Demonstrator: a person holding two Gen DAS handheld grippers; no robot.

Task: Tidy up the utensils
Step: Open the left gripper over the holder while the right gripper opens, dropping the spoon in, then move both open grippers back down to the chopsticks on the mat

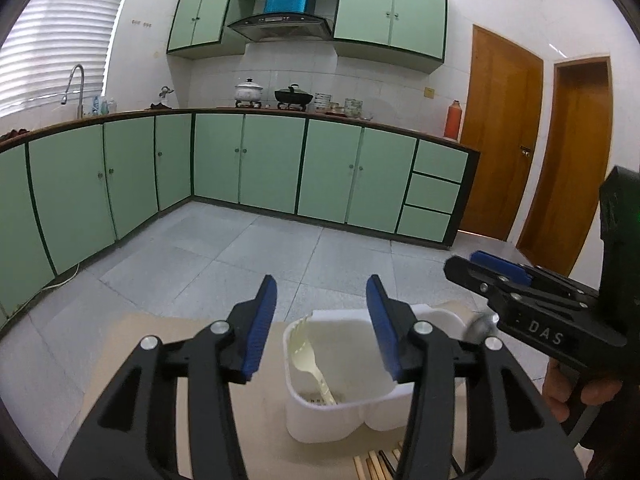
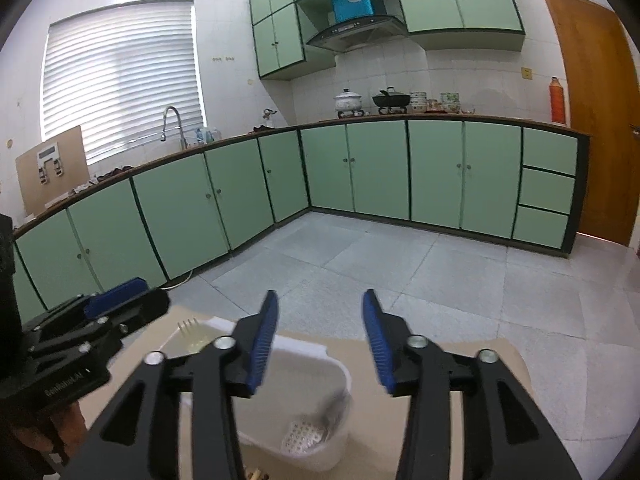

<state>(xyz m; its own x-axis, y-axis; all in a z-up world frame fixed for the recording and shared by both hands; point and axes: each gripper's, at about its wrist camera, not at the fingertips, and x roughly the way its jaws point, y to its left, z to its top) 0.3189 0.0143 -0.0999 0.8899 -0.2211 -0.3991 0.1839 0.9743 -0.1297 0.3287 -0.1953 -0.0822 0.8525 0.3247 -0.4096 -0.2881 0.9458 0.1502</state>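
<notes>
A white plastic utensil holder (image 1: 340, 412) with two compartments stands on a beige table (image 1: 160, 328). A cream plastic fork (image 1: 308, 356) stands in its left compartment, tines up. My left gripper (image 1: 322, 328) is open and empty just above and in front of the holder. My right gripper (image 2: 320, 340) is open and empty above the holder's right compartment (image 2: 316, 412), where a blurred metal utensil (image 2: 334, 412) is dropping or resting. The fork's tines (image 2: 188, 326) show in the right wrist view. Each gripper shows in the other's view: the right (image 1: 520, 292), the left (image 2: 92, 320).
Several wooden chopsticks (image 1: 376, 466) lie on the table in front of the holder. Beyond the table's far edge are the grey tiled floor (image 1: 240, 248), green kitchen cabinets (image 1: 272, 164) and wooden doors (image 1: 500, 132).
</notes>
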